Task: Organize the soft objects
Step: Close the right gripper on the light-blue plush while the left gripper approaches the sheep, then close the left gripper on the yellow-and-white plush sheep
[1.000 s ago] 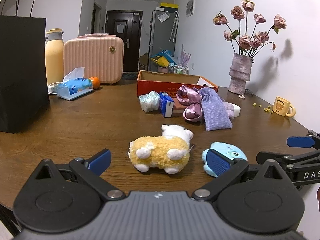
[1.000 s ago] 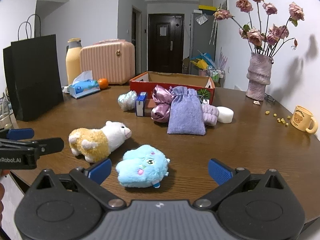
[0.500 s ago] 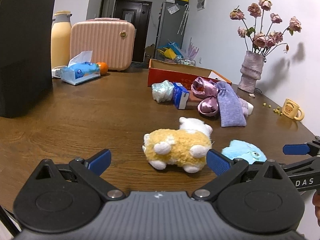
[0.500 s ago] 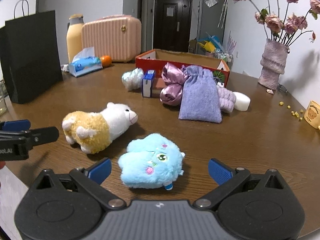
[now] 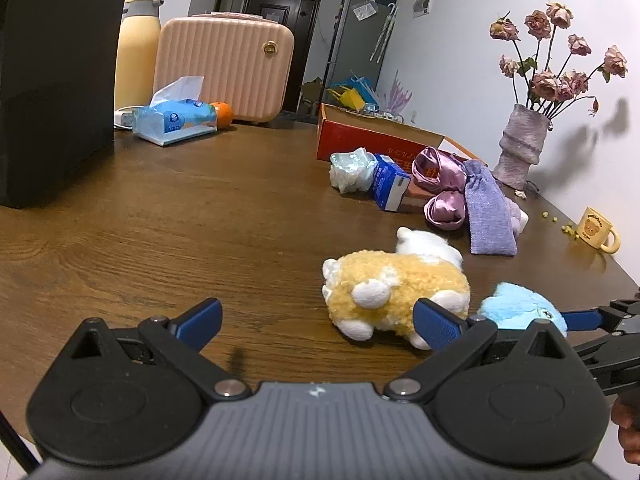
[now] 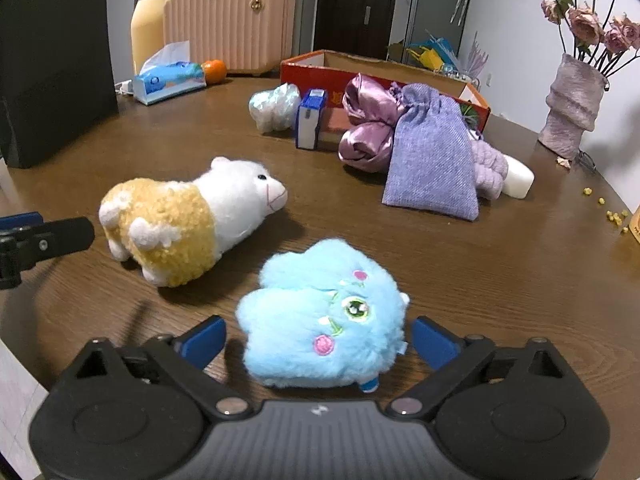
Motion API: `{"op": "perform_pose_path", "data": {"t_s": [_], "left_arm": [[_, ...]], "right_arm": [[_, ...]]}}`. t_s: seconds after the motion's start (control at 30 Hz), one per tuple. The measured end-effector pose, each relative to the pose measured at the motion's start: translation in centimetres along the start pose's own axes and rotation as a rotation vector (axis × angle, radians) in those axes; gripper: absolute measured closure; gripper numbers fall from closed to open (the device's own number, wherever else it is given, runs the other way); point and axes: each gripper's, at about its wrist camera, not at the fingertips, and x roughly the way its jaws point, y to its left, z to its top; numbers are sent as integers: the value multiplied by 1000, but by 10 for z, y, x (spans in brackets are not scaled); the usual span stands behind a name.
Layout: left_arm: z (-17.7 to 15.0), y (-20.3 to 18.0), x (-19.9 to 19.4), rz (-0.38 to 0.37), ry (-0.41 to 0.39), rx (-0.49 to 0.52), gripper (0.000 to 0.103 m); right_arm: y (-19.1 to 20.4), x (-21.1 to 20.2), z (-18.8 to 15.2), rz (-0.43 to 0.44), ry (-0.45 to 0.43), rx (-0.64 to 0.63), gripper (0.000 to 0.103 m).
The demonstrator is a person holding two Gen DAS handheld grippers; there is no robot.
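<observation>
A fluffy blue plush (image 6: 324,320) lies on the wooden table (image 6: 500,272), between the fingers of my right gripper (image 6: 318,340). Its jaws are closing, and small gaps still show between the pads and the fur. A yellow-and-white sheep plush (image 5: 384,296) lies on its side just left of the blue plush (image 5: 520,308). My left gripper (image 5: 318,322) hangs open just short of the sheep, whose rear end is partly behind the right finger. Only table shows between the left jaws. More soft items lie by a red box (image 6: 384,68): a purple pouch (image 6: 432,152), a satin scrunchie (image 6: 368,128) and a pale bundle (image 6: 276,106).
A black paper bag (image 5: 52,80), a yellow bottle (image 5: 136,52), a pink case (image 5: 224,68), a tissue pack (image 5: 176,120) and an orange (image 5: 222,114) stand at the back left. A vase of dried roses (image 5: 520,148) and a yellow mug (image 5: 596,228) are on the right, near the table edge.
Both grippers have moved forward and down toward the plushes. The blue plush now sits between the right fingers, which have narrowed a little. The sheep has slid right in the left view.
</observation>
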Motion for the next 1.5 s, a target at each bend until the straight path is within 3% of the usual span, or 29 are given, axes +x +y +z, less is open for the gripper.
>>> {"op": "perform_pose_path", "data": {"t_s": [0.53,1.2,1.5], "left_arm": [[-1,4,7,-3,13,-12,0],[10,-27,-11,-13,-30,47,0],[16,-47,-5,-28,-11,86,0]], "right_arm": [[-3,4,2,30,-14,18,34],[-34,-33,-7,27,-149,103,35],[-55,-43,-14,19,-191,162,35]]}}
